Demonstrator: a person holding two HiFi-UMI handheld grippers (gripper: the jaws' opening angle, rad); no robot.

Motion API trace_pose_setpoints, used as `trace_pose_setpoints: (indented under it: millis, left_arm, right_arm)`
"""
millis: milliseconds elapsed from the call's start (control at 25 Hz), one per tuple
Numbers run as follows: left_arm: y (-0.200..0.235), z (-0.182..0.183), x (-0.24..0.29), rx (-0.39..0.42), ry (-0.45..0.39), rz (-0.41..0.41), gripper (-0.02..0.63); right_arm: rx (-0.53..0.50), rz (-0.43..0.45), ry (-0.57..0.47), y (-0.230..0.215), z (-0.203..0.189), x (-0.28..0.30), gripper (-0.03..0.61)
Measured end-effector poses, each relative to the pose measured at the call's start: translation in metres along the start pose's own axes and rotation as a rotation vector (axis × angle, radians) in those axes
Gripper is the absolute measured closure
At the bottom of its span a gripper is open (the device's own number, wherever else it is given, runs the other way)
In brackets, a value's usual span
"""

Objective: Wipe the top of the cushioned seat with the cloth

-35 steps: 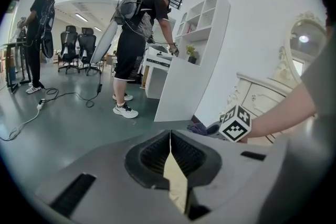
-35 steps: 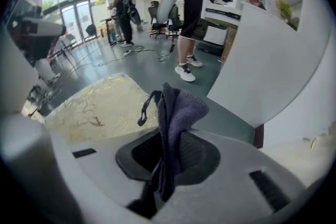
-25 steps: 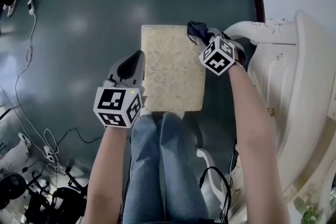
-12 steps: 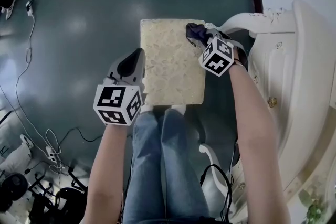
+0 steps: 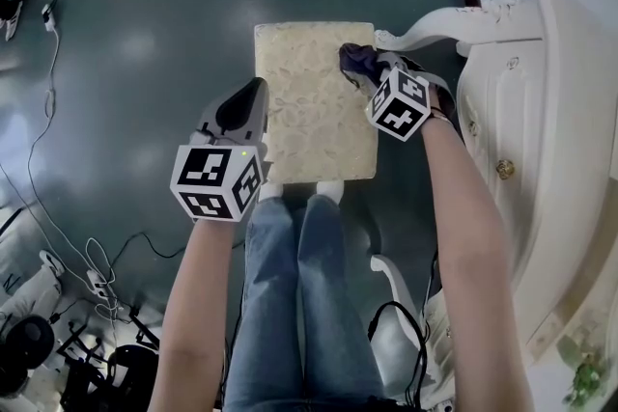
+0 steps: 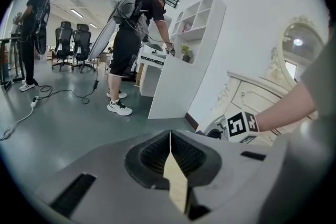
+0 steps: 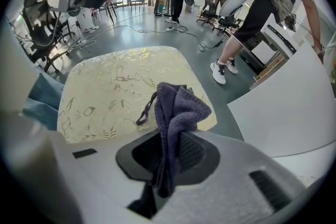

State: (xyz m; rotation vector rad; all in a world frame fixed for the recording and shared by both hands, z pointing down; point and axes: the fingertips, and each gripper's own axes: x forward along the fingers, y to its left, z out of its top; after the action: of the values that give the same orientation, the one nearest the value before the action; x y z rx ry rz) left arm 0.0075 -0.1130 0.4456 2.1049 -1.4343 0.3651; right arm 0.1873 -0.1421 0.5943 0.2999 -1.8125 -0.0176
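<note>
The cushioned seat (image 5: pixel 314 101) is a cream square pad with a gold leaf pattern, straight below me. My right gripper (image 5: pixel 370 72) is shut on a dark purple cloth (image 5: pixel 357 61) that rests on the seat's right edge near the far corner. In the right gripper view the cloth (image 7: pixel 176 113) bunches up from between the jaws over the seat (image 7: pixel 115 89). My left gripper (image 5: pixel 243 107) hovers beside the seat's left edge, jaws shut with nothing in them. In the left gripper view a sliver of seat shows between its jaws (image 6: pixel 170 149).
A white ornate dresser (image 5: pixel 521 140) stands close on the right, its curved arm (image 5: pixel 435 24) near the seat's far right corner. Cables (image 5: pixel 48 34) trail over the grey floor at left. My legs in jeans (image 5: pixel 299 285) are just behind the seat. People stand further off (image 6: pixel 131 50).
My right gripper has slid the cloth slightly leftward, further onto the seat. The left gripper stays in place.
</note>
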Motion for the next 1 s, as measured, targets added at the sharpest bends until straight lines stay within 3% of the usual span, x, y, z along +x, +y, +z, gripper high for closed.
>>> trace_pose_setpoints:
  millis: [1000]
  left_arm:
    - [-0.011,-0.004,-0.017,0.006,-0.001,-0.016,0.609]
  right_arm:
    - [0.048,0.129,-0.029,0.07,-0.017,-0.019,0.541]
